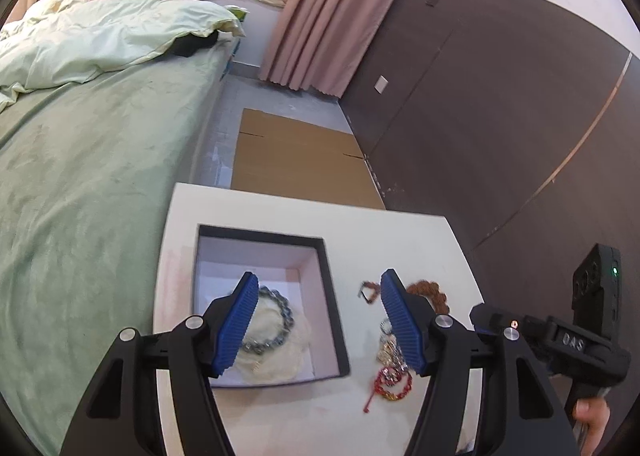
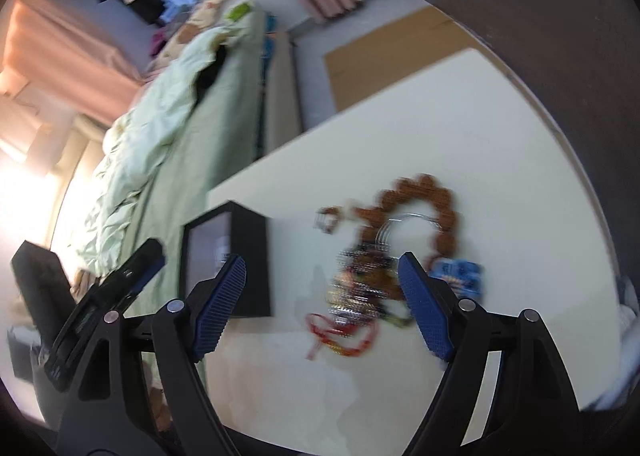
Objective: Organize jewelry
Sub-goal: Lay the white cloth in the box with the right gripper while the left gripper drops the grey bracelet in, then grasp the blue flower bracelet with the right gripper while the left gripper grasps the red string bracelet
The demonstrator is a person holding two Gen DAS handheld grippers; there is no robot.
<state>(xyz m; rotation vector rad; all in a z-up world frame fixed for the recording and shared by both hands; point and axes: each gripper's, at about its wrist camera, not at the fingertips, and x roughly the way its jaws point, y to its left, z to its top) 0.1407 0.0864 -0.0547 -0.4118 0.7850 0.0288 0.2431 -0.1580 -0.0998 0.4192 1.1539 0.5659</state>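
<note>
On the white table stands a black box with a white inside. A dark bead bracelet and a cream strand lie in it. My left gripper hangs open above the box's right side, with nothing between its blue pads. To the right of the box is a loose pile: a brown bead bracelet, silver bangles, a red cord bracelet and a blue piece. My right gripper is open above that pile and holds nothing. This view is blurred.
A bed with a green sheet runs along the table's left side. Flat cardboard lies on the floor beyond the table. A dark brown wall panel stands close on the right, with a pink curtain behind. A hand grips the right tool.
</note>
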